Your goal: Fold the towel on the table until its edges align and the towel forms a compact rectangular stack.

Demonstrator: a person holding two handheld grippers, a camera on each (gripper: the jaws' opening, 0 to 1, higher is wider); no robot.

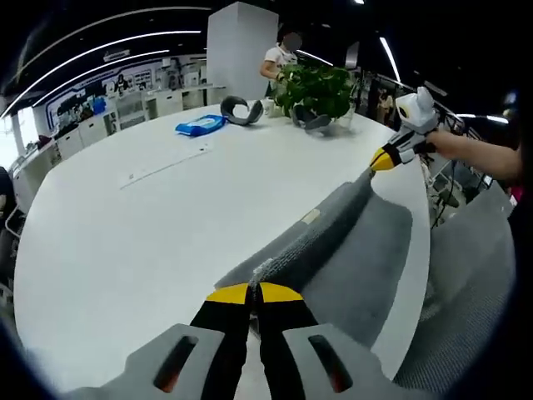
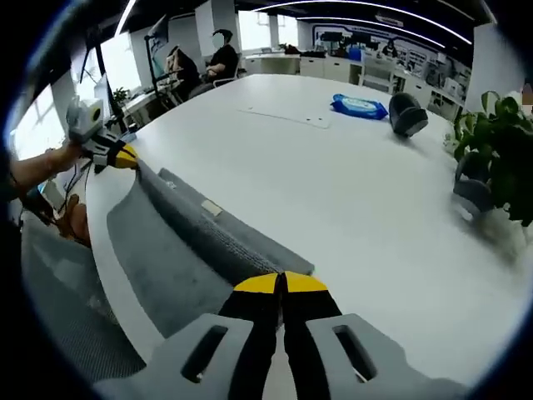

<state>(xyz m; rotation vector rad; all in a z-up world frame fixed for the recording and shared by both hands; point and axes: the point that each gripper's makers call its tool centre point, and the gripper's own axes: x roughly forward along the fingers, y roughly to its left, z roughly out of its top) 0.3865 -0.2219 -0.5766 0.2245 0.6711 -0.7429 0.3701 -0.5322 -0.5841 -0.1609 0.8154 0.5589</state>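
A: Towel (image 1: pixel 333 242), grey, lies at the near edge of the white table (image 1: pixel 150 242), folded once, its fold raised as a ridge between the two grippers. In the left gripper view, the left gripper (image 1: pixel 254 292) has its yellow-tipped jaws clenched on one corner of that ridge.

B: And in the right gripper view?

A: The right gripper (image 2: pixel 281 283) grasps the opposite corner of the towel (image 2: pixel 179 250), jaws pressed together on the cloth. Each gripper also appears at the far end of the ridge in the other's view: the right one (image 1: pixel 385 158), held by a hand (image 1: pixel 437 142), and the left one (image 2: pixel 123 157), held by a hand (image 2: pixel 62 158).

B: How does the cloth lie?

A: The lower layer is spread flat on the table (image 2: pixel 333 183), one side close along the table's rim. A small pale label (image 1: pixel 311 217) shows on the ridge.

B: Farther out?

A: At the far side of the table stand a blue packet (image 1: pixel 200 125), a grey curved object (image 1: pixel 241 110) and a potted plant (image 1: pixel 316 92). A person (image 1: pixel 279 58) stands behind the plant; seated people (image 2: pixel 200 62) appear beyond the table in the right gripper view.
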